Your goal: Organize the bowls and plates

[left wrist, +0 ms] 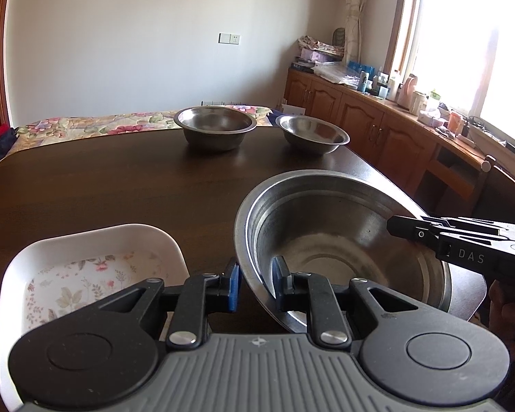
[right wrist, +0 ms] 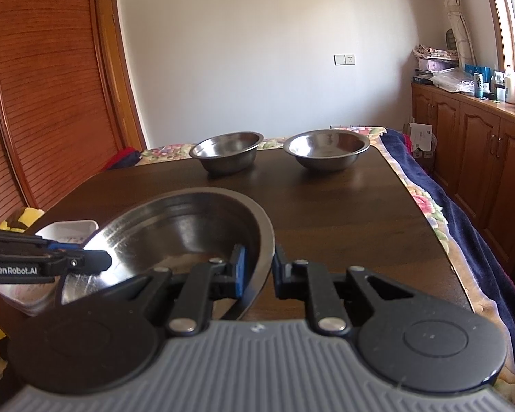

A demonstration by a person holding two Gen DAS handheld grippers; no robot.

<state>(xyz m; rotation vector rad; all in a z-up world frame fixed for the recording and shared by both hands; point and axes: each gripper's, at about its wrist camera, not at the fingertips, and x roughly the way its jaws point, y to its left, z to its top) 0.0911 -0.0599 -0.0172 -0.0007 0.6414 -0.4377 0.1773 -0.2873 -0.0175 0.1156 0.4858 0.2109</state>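
Two hand-held grippers shared the weight of a large steel bowl (left wrist: 340, 240) above the near right part of a dark wooden table (left wrist: 103, 185), each straddling the rim from an opposite side, apparently to keep the wide vessel level while it was carried. The left gripper (left wrist: 255, 285) had its blue pads either side of the bowl's near wall with a gap showing, so whether it truly pinched the metal could not be told; the right gripper (right wrist: 259, 271) likewise bracketed the rim, its jaws narrowly parted. The bowl hung tilted, its brushed interior dull and faintly streaked. Beside it, at the table's near left edge, sat a white floral dish (left wrist: 86, 274). Two smaller steel bowls (left wrist: 215, 128) (left wrist: 311, 133) waited side by side along the far edge, likely next for stacking.
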